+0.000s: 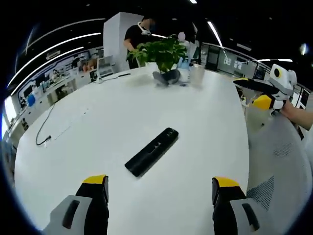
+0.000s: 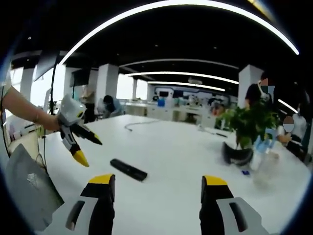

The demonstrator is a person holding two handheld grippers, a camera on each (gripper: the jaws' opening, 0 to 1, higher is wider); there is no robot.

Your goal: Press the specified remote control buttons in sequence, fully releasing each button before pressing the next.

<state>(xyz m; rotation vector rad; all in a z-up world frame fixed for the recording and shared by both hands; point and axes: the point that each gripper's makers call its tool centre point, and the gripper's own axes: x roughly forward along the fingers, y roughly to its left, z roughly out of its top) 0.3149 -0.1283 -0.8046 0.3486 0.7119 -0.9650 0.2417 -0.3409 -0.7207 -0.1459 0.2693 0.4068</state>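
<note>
My left gripper (image 1: 159,188) is spread wide, grasping nothing, the black remote control (image 1: 151,151) lying mid-frame on the white table (image 1: 112,112) ahead. My right gripper (image 2: 159,188) is likewise released, the remote left of centre.

The white surface (image 1: 122,117) lies bare on all sides of the black remote (image 1: 151,152), so a hand-held gripper could come at it from any side. In the left gripper view, that hand-held gripper (image 1: 159,188) has its jaws spread wide, short of the remote's near end, with open surface between them. A thin cable (image 1: 51,127) trails near the left edge, well apart from the remote. A potted plant (image 1: 159,51), a dark headset-like thing (image 1: 166,77) and a clear bottle (image 1: 195,74) crowd the far rim. The right hand-held gripper (image 1: 261,93) hangs beyond the surface's right edge.
</note>
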